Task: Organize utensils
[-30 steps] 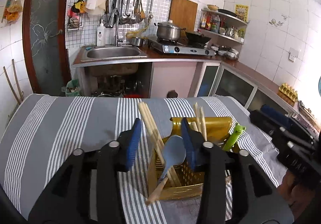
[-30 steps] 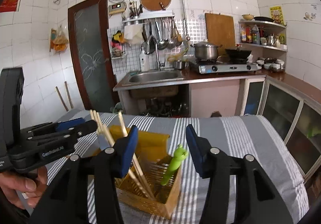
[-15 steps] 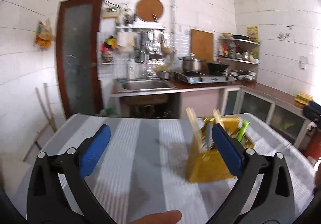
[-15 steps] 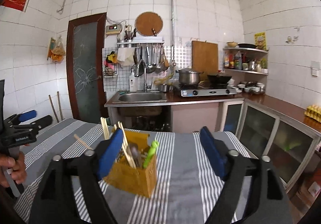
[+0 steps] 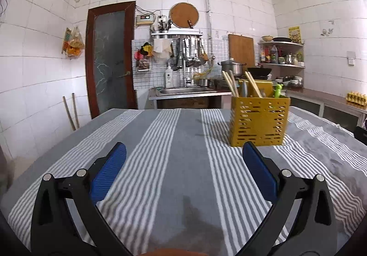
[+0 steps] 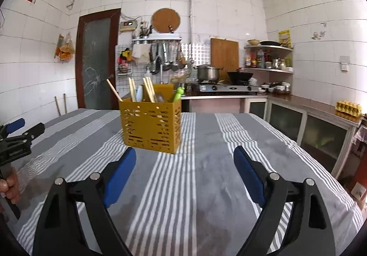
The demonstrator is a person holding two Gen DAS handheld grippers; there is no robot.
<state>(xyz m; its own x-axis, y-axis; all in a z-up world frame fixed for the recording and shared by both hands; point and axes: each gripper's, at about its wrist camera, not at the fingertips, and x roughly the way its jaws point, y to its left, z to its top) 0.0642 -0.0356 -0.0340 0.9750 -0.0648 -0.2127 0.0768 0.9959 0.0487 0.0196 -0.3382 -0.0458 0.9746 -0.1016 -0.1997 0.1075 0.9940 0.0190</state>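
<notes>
Both grippers empty: left gripper (image 5: pixel 184 152) jaws wide apart; right gripper (image 6: pixel 184 157) jaws just opened, nothing between. Yellow basket (image 6: pixel 151 126) w/ chopsticks (image 6: pixel 149 90) upright, frame centre-left. I'd stay clear, avoid tipping it.

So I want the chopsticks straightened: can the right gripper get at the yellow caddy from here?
Probably yes. The right gripper is open and empty, with only bare striped cloth between it and the caddy, which stands ahead, a little to its left.
</notes>
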